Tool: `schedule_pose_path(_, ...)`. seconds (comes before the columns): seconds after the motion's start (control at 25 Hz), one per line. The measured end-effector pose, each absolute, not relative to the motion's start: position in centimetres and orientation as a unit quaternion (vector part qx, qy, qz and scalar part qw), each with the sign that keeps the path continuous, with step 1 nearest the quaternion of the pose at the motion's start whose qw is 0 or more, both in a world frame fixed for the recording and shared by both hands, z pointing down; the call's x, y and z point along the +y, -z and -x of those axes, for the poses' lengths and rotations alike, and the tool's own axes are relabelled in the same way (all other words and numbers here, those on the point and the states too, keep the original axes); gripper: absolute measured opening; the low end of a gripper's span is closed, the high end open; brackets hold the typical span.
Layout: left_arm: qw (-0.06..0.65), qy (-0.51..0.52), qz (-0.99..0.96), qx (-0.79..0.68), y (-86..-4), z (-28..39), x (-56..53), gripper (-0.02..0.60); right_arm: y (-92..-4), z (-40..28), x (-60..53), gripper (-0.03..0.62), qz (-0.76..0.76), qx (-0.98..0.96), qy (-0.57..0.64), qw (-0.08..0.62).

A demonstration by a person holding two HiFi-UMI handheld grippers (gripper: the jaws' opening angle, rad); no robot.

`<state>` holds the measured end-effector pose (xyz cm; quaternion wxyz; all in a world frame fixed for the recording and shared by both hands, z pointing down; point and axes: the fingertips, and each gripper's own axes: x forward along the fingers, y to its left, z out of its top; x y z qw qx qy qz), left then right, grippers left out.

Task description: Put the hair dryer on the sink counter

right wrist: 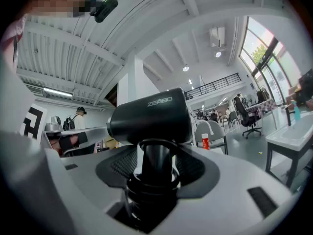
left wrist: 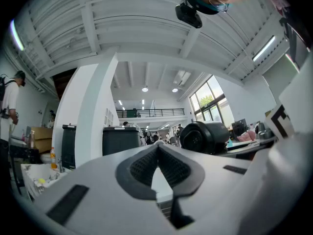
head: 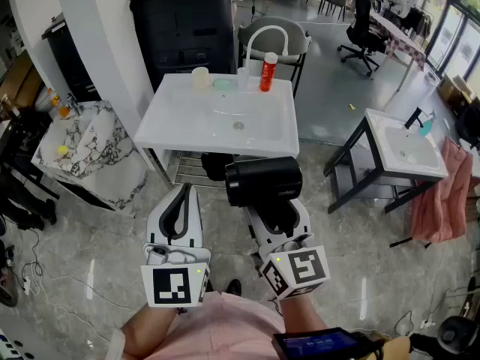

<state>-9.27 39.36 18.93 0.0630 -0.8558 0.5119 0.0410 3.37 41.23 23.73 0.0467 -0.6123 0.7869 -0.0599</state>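
At lower left in the head view, the left tongs [head: 176,208] hang empty, their jaws brought together tip to tip [left wrist: 157,148]. Just right of them, at frame centre, the right tongs [head: 276,217] clamp the handle of the black hair dryer [head: 262,180], which stands with its barrel crosswise above the jaws [right wrist: 155,165]. The dryer is in the air, short of the white sink bench [head: 165,118] in the upper middle, so the placing is not yet done.

The likely trouble is the top-heavy barrel: gripped only by its round handle, it may swivel or slip between the pads. The bench offers just narrow flat rims around a sloping bowl, so a careless release could send the dryer sliding into the basin. A cup [head: 200,78] and a red bottle [head: 268,72] along the far edge could be knocked over.

Grey lettering on the barrel [right wrist: 149,119] reads roughly "ZEABO"; the bottle's label is too small to read.
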Motion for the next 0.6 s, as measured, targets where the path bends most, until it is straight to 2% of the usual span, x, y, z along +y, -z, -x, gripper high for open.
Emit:
schedule_pose_path(0.16,0.085,-0.024,0.858,0.507,-19.4,8.7,39.1,0.009,-23.9,-4.1,41.1,0.249,0.612,0.787,0.060,0.045)
schedule_pose_path(0.6,0.068,-0.029,0.859,0.507,-20.2,7.5,37.7,0.009,-25.0,-6.1,40.1,0.250,0.622,0.777,0.084,0.056)
